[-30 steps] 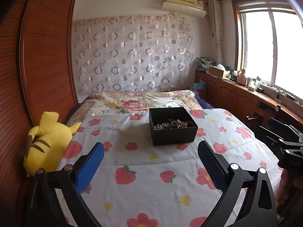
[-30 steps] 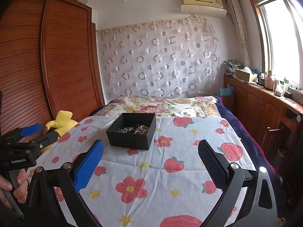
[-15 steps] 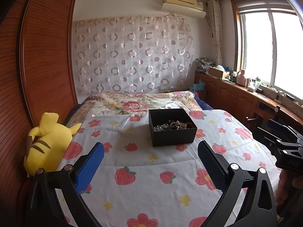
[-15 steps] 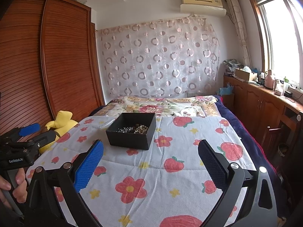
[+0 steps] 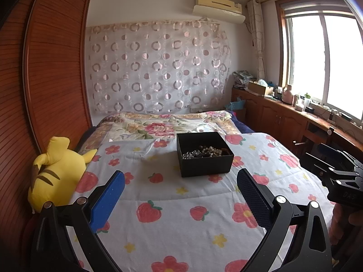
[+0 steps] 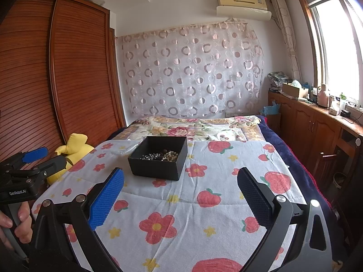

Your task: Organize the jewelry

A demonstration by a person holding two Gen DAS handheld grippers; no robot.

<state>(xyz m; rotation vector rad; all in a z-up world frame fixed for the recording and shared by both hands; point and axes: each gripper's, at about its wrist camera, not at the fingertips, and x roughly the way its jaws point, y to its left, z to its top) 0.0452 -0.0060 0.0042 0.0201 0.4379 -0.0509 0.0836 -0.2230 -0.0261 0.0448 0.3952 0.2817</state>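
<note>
Clearly the jewelry [image 5: 205, 152] lies heaped in one tangle inside an open black box [image 5: 204, 166]: pale beads, darker beads and a glittering silvery strand, all piled against the near wall of the box, with the rest of its floor bare. No lid shows in either view. The box stands on a strawberry-and-flower sheet [image 5: 181, 215] spread over the bed [image 6: 292, 158], roughly midway along it, and no piece of jewelry can be seen on the sheet around it.

Both tongs hang above the near end of the bed, well short of the box. The left tongs [image 5: 180, 192] are spread wide with nothing between their blue pads; the right tongs [image 6: 180, 191] are likewise wide and empty. A hand [image 6: 15, 219] grips the left tool's handle at the edge of the right view. A yellow plush toy [image 5: 53, 173] sits against the wooden wardrobe [image 6: 56, 86] to the left.

As a judgement, the scene fits two stages: pieces gathered into the box as the tidy end state, or a jumble there waiting to be sorted out. The pictures do not settle which. Any further handling of the strands would call for a narrow, careful pinch, since beads tangled together tend to drag their neighbours along.
</note>
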